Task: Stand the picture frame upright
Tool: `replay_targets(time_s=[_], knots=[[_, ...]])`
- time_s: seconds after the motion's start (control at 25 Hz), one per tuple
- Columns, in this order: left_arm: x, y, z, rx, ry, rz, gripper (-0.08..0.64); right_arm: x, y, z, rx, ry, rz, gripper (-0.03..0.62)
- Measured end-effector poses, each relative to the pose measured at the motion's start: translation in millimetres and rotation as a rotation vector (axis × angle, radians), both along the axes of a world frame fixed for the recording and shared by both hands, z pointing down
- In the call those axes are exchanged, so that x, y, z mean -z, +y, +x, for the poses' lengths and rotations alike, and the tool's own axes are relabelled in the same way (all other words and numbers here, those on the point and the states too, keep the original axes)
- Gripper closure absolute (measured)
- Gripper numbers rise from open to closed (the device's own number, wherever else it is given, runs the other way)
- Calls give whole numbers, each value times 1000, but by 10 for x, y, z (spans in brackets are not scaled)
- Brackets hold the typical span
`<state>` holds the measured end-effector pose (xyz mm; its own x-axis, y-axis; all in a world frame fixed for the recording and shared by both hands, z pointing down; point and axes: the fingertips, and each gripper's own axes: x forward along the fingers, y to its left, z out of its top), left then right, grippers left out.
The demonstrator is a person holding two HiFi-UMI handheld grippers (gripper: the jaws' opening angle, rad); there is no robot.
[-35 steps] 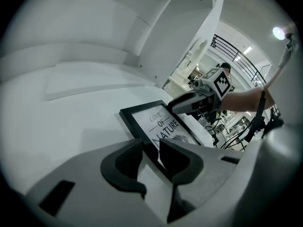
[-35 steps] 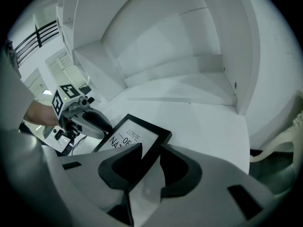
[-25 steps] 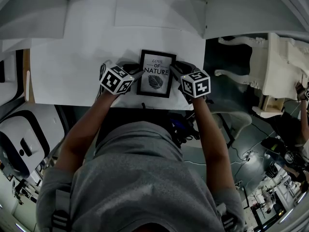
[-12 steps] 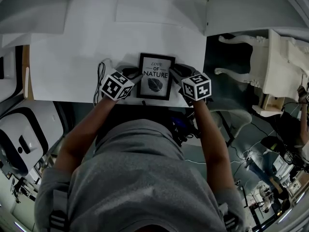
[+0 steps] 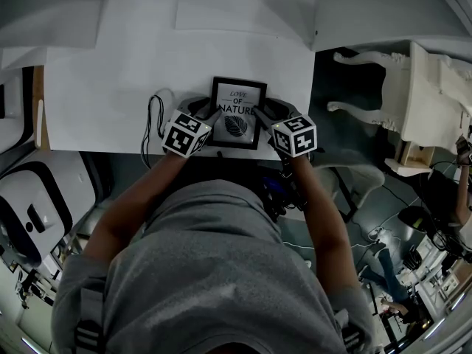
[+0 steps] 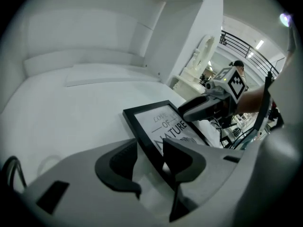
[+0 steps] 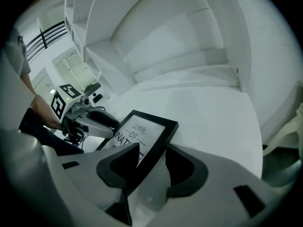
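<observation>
The black picture frame [image 5: 237,113] with "LOVE OF NATURE" and a leaf print sits near the white table's [image 5: 110,102] front edge, its face turned up towards me. Whether it leans or lies flat I cannot tell. My left gripper [image 5: 211,115] straddles the frame's [image 6: 165,124] left edge. Its jaws have just been opening, and a gap shows beside the edge. My right gripper [image 5: 261,115] straddles the frame's [image 7: 142,134] right edge. Those jaws have also just been opening and stand clear of the moulding. Each gripper view shows the other gripper across the frame.
A black cable [image 5: 153,120] lies looped on the table left of my left gripper. White shelf walls [image 7: 189,41] close in the back of the table. An ornate white piece of furniture [image 5: 413,94] stands off the table's right side.
Both grippers have drawn back a little towards the table's front edge, staying at the frame's sides. The frame has kept its place. The cable has come into sight on the left.
</observation>
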<state>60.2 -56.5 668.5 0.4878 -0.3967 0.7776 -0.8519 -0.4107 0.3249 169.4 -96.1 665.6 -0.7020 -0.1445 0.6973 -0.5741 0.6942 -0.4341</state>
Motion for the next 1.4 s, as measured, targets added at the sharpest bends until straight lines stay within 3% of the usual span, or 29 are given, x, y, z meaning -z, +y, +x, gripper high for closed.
replay_targets(time_s=[0.2, 0.4, 0.64, 0.96, 1.12, 1.4], knots=[[-48, 11, -5, 30, -65, 30, 390, -15, 37, -43, -5, 28, 39, 405], [-69, 7, 1, 58, -82, 38, 390, -6, 25, -54, -23, 40, 63, 405], [-46, -12, -5, 104, -64, 29, 388, -23, -6, -30, -82, 35, 59, 405], [-45, -50, 10, 197, -25, -63, 390, 0, -42, -9, -159, 28, 57, 405], [-55, 5, 48, 215, -11, -98, 390, -7, 3, -4, -204, -6, -10, 405], [-75, 50, 11, 222, -13, -110, 390, -44, 181, 11, -140, 39, -22, 405]])
